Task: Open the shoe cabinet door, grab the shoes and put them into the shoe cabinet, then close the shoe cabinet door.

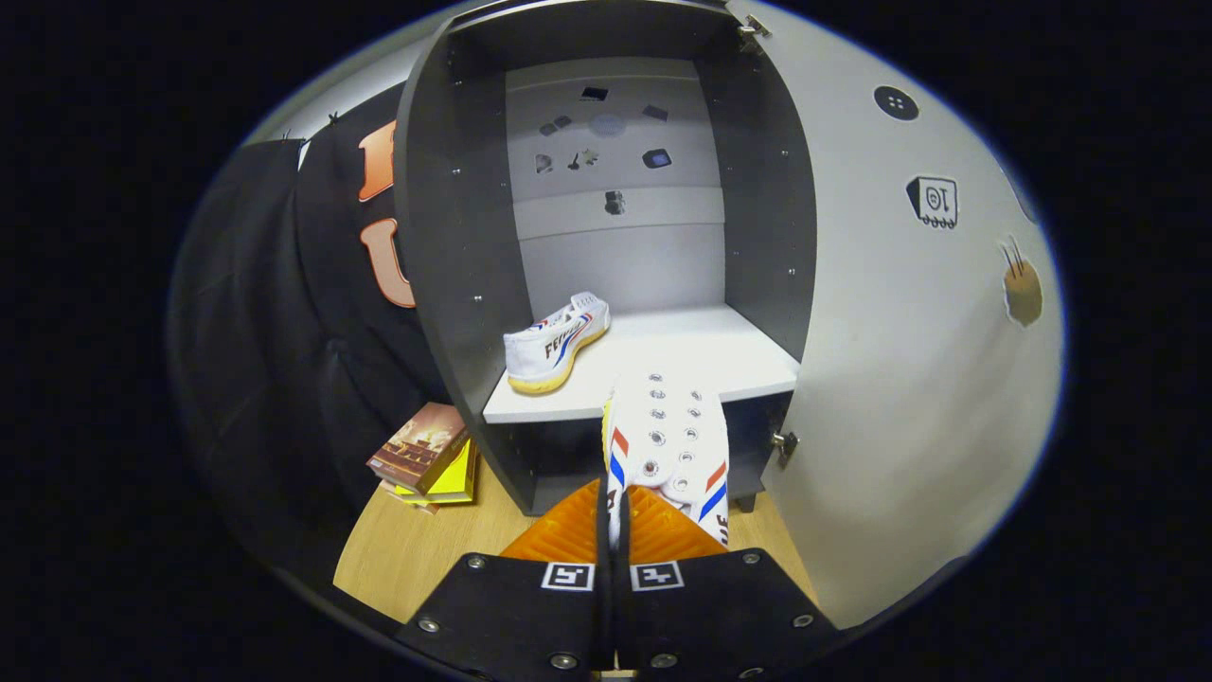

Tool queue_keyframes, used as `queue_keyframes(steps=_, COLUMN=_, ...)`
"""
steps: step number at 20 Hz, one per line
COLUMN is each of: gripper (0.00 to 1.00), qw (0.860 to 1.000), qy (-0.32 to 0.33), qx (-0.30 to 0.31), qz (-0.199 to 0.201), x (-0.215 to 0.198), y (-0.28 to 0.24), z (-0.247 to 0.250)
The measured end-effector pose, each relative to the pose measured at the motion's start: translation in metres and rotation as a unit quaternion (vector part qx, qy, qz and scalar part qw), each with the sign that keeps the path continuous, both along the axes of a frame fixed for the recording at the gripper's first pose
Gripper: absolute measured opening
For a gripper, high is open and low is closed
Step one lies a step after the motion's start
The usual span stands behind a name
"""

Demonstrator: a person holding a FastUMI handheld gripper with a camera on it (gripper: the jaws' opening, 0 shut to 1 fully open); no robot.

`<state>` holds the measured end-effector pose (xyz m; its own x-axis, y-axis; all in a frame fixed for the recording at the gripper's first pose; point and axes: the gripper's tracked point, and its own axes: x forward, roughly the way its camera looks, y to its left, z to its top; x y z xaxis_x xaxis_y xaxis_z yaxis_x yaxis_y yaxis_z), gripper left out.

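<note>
The dark grey shoe cabinet [454, 237] looks like matt laminated board, its white shelf [701, 355] smooth and faintly sheeny. The open pale door [881, 379] is smooth and matt, with small shiny metal hinges [784, 443]. Both white canvas shoes, one on the shelf [554, 343] and one pinched in the gripper [614, 530], show woven cloth; the held shoe [672, 445] has metal eyelets. The floor [417, 559] is light wood-grain, the stacked books [424, 459] glossy paper.
</note>
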<state>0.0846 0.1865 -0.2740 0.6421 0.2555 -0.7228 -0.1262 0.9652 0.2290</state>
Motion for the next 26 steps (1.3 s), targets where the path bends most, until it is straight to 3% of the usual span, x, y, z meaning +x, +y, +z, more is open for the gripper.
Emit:
queue_keyframes(steps=14, gripper=0.0, qw=0.999, qy=0.031, qx=-0.034, qz=0.005, x=0.145, y=0.013, z=-0.053)
queue_keyframes(steps=24, gripper=0.01, qw=0.994, qy=0.07, qx=-0.082, qz=0.025, x=0.193, y=0.025, z=-0.102)
queue_keyframes(steps=26, gripper=0.11, qw=0.994, qy=0.061, qx=-0.086, qz=0.021, x=0.19, y=0.023, z=-0.102)
